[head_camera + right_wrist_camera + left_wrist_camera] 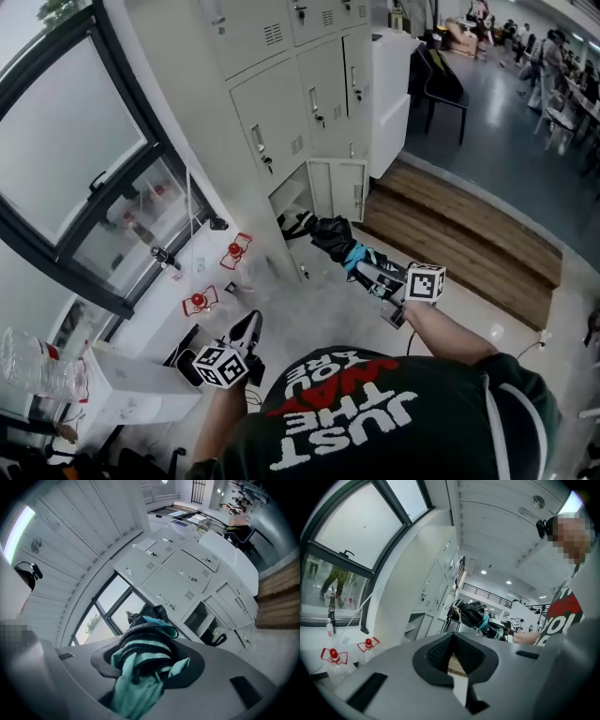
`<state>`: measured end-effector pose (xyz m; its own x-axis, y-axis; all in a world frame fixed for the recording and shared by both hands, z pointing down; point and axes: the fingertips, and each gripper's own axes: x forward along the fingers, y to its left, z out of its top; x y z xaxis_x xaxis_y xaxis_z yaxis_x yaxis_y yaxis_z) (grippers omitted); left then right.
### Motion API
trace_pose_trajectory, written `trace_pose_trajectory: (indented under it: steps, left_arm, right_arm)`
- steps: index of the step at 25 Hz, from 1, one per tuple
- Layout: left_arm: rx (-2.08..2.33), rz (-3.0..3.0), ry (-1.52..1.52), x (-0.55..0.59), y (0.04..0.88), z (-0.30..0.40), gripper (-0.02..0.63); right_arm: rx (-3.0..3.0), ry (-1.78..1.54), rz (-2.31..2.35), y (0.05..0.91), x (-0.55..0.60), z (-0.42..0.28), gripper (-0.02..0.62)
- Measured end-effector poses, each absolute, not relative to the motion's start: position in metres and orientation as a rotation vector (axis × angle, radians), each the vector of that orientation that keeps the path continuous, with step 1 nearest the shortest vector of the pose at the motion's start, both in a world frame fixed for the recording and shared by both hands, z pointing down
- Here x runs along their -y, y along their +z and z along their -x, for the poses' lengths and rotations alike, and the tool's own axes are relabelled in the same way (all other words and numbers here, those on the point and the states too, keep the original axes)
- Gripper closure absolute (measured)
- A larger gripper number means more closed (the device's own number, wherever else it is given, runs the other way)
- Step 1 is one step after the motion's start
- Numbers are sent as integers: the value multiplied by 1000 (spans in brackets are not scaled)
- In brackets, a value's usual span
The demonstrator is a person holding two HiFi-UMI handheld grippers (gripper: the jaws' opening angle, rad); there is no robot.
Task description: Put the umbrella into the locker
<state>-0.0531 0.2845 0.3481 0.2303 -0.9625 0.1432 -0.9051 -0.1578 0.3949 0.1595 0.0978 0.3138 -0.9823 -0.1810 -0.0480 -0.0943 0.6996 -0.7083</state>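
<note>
A folded black-and-teal umbrella (333, 239) sticks out ahead of my right gripper (364, 264), which is shut on it; in the right gripper view the umbrella (143, 648) fills the space between the jaws. It points toward the grey lockers (281, 112). A low locker compartment (292, 199) stands open with its door (339, 190) swung aside and something black (296, 223) at its mouth. My left gripper (247, 330) hangs lower left, shut and empty; its pads (436, 651) meet at the tip. The left gripper view also shows the umbrella (472, 613) in mid-air.
Wooden steps (459, 234) rise to the right of the lockers. Red-and-white items (234, 250) lie on the floor below a large window (75, 159). A white box (141, 384) and a plastic bottle (33, 366) sit at lower left. A chair (441, 80) stands beyond.
</note>
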Motion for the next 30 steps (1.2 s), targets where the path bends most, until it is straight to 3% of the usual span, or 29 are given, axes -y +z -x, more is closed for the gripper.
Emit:
trace_pose_trajectory:
  steps: [12,23,30]
  left_arm:
    - [1681,-2132,-185,-104,342,58,598]
    - [1486,-2204,-161,15,380,134,598]
    - [1209,-2313,8,77,414,169,598]
  right_arm:
    - [-2804,-1181,216,320,71,-142,368]
    - [-2786,-1219,302,345,154,-66,368]
    - [-2759,-1272,487,378,181,-26,370]
